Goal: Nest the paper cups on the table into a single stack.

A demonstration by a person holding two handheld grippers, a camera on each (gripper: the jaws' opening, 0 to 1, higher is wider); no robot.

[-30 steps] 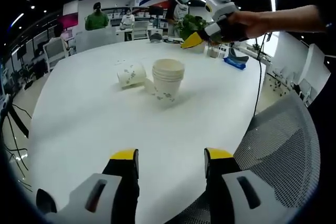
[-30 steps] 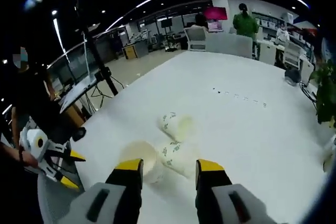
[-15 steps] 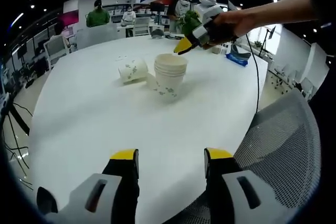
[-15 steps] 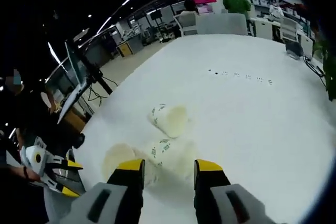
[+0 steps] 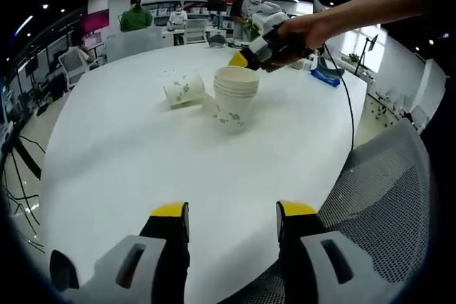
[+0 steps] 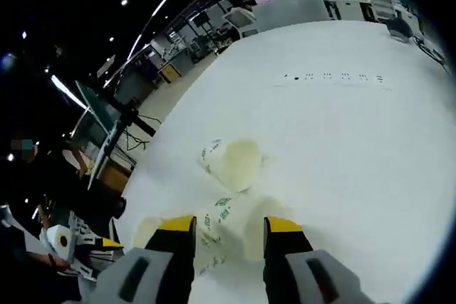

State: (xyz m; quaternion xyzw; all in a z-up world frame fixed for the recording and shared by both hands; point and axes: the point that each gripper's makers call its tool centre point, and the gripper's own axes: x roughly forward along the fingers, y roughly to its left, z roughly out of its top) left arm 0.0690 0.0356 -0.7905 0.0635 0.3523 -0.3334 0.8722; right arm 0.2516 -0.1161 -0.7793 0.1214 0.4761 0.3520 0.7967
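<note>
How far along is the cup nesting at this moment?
Mostly done: several white floral-print paper cups stand nested upright as one stack. In hand: the right hand-held gripper, jaws open, hovers by the stack's rim. Left: one loose paper cup lying on its side on the white table.

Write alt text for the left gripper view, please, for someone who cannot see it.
An upright stack of paper cups stands on a white table, with a single cup lying on its side beside it. The right gripper, held in a person's hand, hovers by the stack's rim. The left gripper waits open nearer the viewer.
</note>
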